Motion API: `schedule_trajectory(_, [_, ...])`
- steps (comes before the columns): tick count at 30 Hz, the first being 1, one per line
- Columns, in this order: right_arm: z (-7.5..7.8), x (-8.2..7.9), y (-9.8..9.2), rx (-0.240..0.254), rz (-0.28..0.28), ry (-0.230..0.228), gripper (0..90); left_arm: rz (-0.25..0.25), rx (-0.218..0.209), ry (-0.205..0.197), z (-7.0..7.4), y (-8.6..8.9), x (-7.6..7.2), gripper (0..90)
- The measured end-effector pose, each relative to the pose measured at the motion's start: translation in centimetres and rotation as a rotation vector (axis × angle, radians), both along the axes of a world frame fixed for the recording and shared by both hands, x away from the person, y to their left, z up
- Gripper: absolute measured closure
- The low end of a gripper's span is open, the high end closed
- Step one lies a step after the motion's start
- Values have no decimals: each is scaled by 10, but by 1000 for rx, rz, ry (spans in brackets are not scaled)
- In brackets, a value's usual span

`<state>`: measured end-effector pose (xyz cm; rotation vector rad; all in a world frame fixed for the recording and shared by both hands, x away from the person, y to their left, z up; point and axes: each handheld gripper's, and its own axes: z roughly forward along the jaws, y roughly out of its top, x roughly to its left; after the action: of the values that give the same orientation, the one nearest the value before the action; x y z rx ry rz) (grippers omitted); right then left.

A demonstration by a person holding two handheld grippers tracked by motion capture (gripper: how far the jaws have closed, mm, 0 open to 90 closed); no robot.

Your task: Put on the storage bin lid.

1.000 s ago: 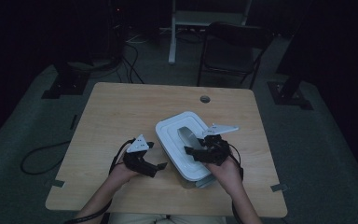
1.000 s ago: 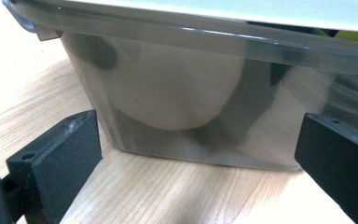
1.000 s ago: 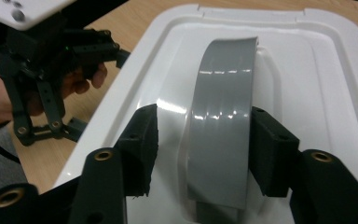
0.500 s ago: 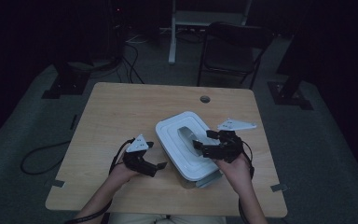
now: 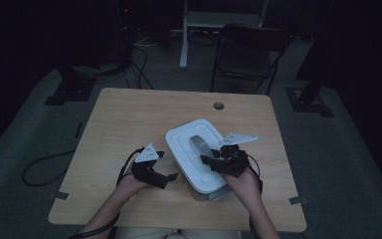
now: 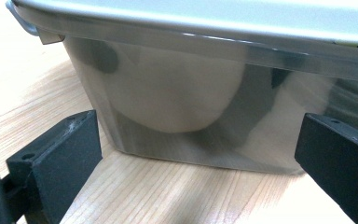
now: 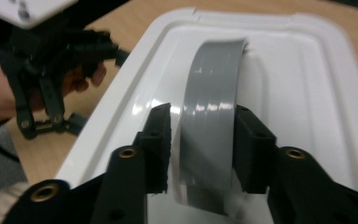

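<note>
**Right gripper closes around the lid's grey handle while the left steadies the box**

From the high view, a white-lidded storage box (image 5: pixel 197 154) sits on the near half of the wooden table (image 5: pixel 129 119), a little right of centre. The left gripper (image 5: pixel 166 178) lies low against the box's left side, likely to stop it sliding. The right gripper (image 5: pixel 209 160) reaches over the lid from the near right, its jaws at the grey handle (image 5: pixel 198 144) in the lid's recess.

In the left gripper view, the jaws are spread wide, one on each side of the box's translucent wall (image 6: pixel 191 116), pressing on nothing; the lid's rim (image 6: pixel 214 18) runs overhead. It seems placed as a brace rather than a grip.

In the right gripper view, the jaws have just been closing and now flank the arched grey handle (image 7: pixel 212 121), which stands between them. The pads (image 7: pixel 161 144) look to be at its edges, though whether they press firmly I cannot tell. The hold suits lifting the lid (image 7: pixel 307 93).
</note>
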<state>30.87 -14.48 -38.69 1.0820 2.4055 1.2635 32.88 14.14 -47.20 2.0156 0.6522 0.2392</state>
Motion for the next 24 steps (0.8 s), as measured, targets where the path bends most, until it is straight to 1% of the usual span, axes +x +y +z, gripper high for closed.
schedule_trajectory(1, [-2,-1,2,-18,-1,0,664,0,0,0,0,0,0,11])
schedule_trajectory(2, [-3,-2,2,1,-3,9,670,2,-2,-2,0,1,0,11])
schedule_trajectory(5, [-6,-4,4,-14,-2,-10,671,2,-3,-5,1,0,-1,11])
schedule_trajectory(8, [-9,-4,4,-6,-4,-12,674,1,-6,-5,1,0,-1,11])
schedule_trajectory(9, [-11,-5,3,1,-2,-18,675,2,-6,-6,1,0,-2,11])
schedule_trajectory(11, [-16,-5,0,29,1,-14,679,2,-7,-5,1,1,-2,11])
schedule_trajectory(13, [-18,-7,0,25,1,-32,680,1,-3,-4,0,0,-2,11])
schedule_trajectory(15, [-18,-8,2,14,-1,-44,679,0,-3,-4,-1,-1,-2,11])
schedule_trajectory(16, [-18,-7,-1,26,1,-38,678,0,-4,-4,-1,-1,-3,11])
schedule_trajectory(18, [-17,-7,2,9,3,-44,677,-3,-6,-1,-2,-2,-3,11])
schedule_trajectory(19, [-17,-6,2,12,3,-38,677,-5,0,0,-3,-3,-3,11])
schedule_trajectory(20, [-16,-6,2,13,-3,-33,676,-7,0,1,-3,-3,-2,11])
schedule_trajectory(22, [-16,-8,6,-6,-20,-55,671,-6,2,2,-3,-4,-2,11])
schedule_trajectory(24, [-14,-7,4,1,-31,-45,661,-7,-2,1,-2,-4,-1,11])
